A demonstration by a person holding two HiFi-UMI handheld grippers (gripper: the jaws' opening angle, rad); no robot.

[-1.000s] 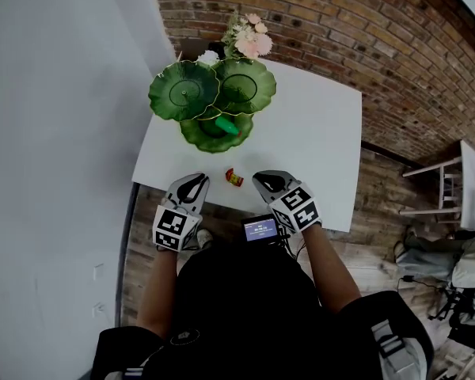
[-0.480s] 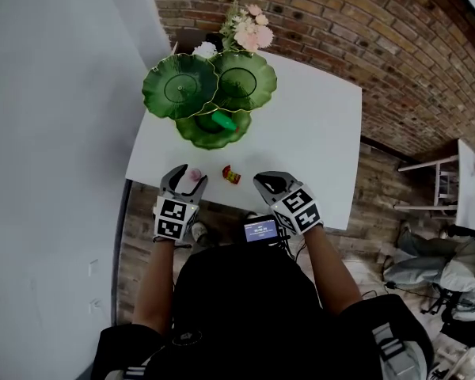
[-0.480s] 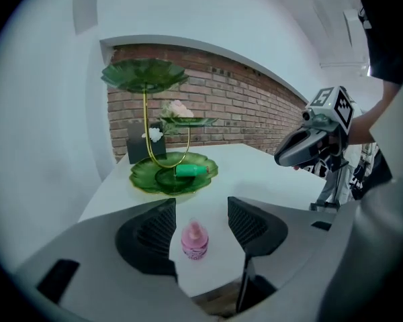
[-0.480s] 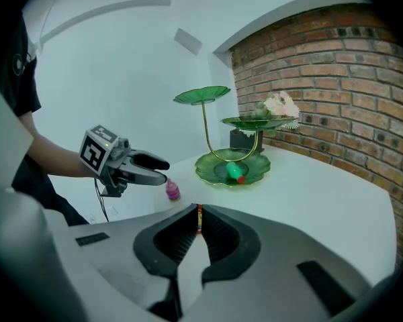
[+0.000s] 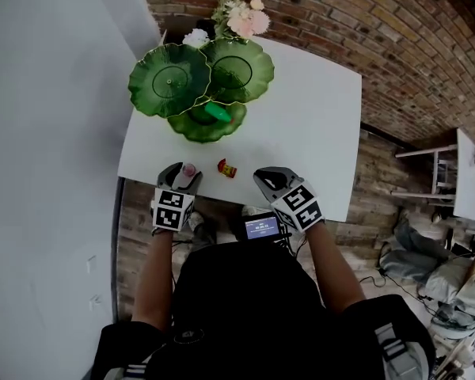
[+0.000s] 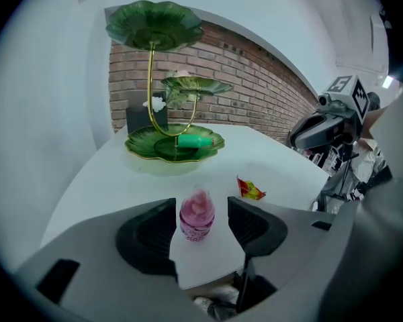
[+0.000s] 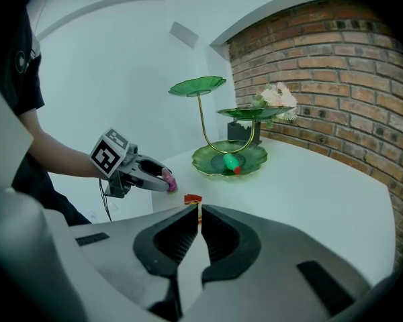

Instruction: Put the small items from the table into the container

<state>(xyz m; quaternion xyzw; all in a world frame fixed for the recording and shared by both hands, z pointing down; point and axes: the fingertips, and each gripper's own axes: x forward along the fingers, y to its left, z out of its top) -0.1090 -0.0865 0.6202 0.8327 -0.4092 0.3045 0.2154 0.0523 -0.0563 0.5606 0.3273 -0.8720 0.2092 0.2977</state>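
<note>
Jaws of L gripper (image 5: 185, 172) stand wide apart w/ small pink bottle (image 6: 197, 215) upright on table (image 5: 301, 125) between them; clear gap on its right, left gap hard to judge. R gripper (image 7: 195, 213) jaws closed, empty. Beyond, red-yellow wrapper (image 6: 250, 189) lies short of green tiered stand (image 6: 142, 147); green item (image 6: 193, 141) in its bottom tray, type unclear; flowers (image 5: 245, 18) behind stand, partly hidden

A home-styled studio room: an exposed brick wall (image 5: 364, 22) beyond the right gripper (image 5: 264, 177), a white table (image 5: 309, 125) ahead of it bearing a tiered leaf-shaped stand (image 5: 170, 81) and a flower bouquet (image 5: 241, 18), and bags and cables (image 5: 427, 252) heaped on the wooden floor (image 5: 380, 244) to its right
</note>
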